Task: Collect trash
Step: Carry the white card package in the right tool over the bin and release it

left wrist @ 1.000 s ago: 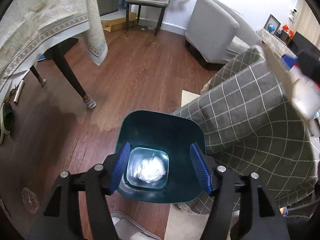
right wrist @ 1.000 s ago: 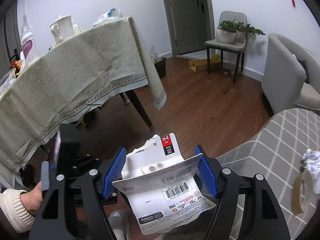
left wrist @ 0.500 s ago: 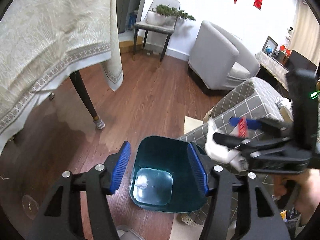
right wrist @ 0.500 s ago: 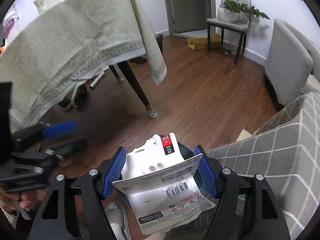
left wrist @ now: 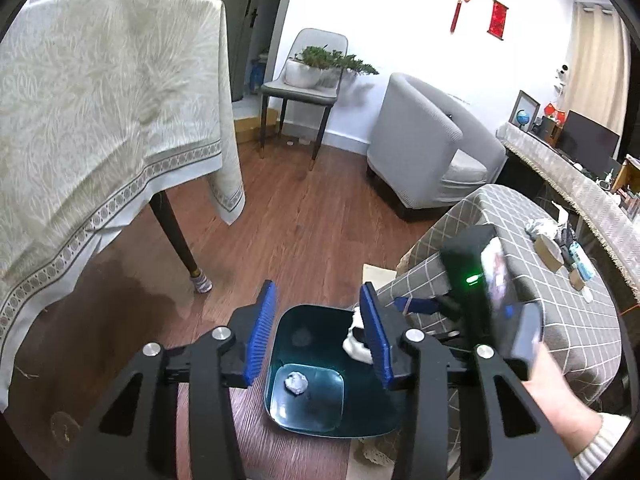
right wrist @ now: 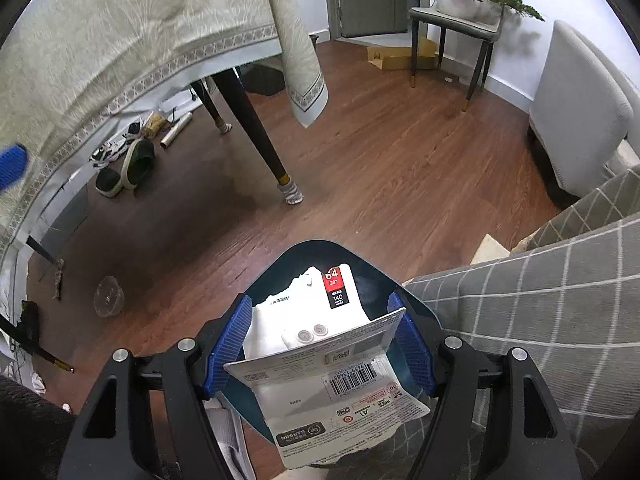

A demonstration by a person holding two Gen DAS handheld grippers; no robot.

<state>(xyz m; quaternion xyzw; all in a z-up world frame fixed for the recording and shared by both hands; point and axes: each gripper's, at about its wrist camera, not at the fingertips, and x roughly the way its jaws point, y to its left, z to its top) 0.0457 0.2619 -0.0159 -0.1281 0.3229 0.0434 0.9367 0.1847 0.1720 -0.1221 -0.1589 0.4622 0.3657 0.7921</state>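
While the torn card packaging [right wrist: 320,364] hangs over the bin, the scene reads as follows.

Right hand-held gripper [right wrist: 318,344]: its jaws clamp the packaging by its two side edges, pads pressing on the card; the flat face stays toward the camera, so the card hangs free below the fingers.
Packaging position: directly ahead of and below this gripper, over the mouth of the teal bin [right wrist: 362,266]; judged to be positioned for a straight drop.
Left hand-held gripper [left wrist: 320,334]: nothing lies between the blue pads; the jaws are closing and stand fairly narrow, judged idle.
Bin [left wrist: 320,412]: on the wooden floor [left wrist: 312,232], ahead of and below both grippers, touching the checked cover [left wrist: 576,320] of the low tabletop, so trash from there has a short path.
Bin contents: one crumpled white wad [left wrist: 296,383] on the bottom.
Remaining trash: crumpled items [left wrist: 540,228] lie on the checked cover, well to the right.
Risk, judged: the wide card may catch the rim.
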